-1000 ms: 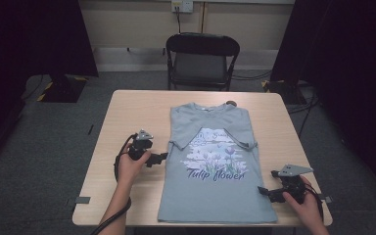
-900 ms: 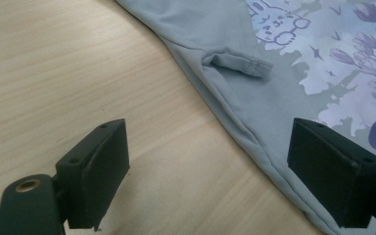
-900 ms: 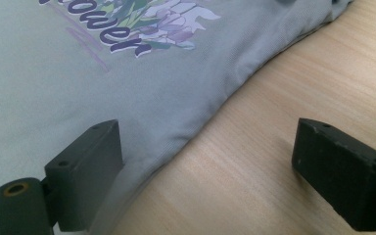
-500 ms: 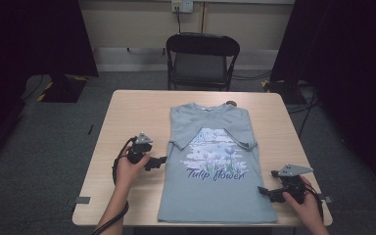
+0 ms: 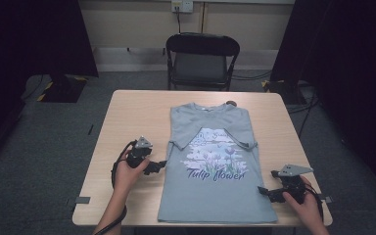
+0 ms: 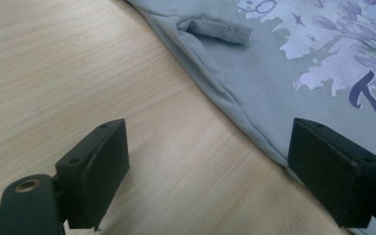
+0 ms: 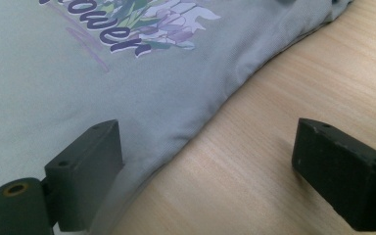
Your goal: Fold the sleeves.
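A grey-blue T-shirt (image 5: 214, 203) with a "Tulip flower" print lies flat, front up, on the wooden table (image 5: 132, 117), its sleeves folded in. My left gripper (image 5: 160, 166) sits low at the shirt's left edge, open. In the left gripper view (image 6: 210, 166) the shirt's side hem (image 6: 235, 110) runs diagonally between the jaws, and the folded sleeve (image 6: 215, 30) lies farther off. My right gripper (image 5: 263, 191) is at the shirt's lower right edge, also open. In the right gripper view (image 7: 210, 166) one jaw hangs over the shirt (image 7: 127, 78) and the other over bare wood.
A black folding chair (image 5: 203, 58) stands behind the table's far edge. Bare tabletop lies on both sides of the shirt. A small dark round object (image 5: 231, 103) rests by the collar. Dark curtains hang at left and right, and cables trail on the carpet.
My left gripper has slid a little toward the table's near edge along the shirt's left side. The right gripper has stayed put, and the shirt lies as before.
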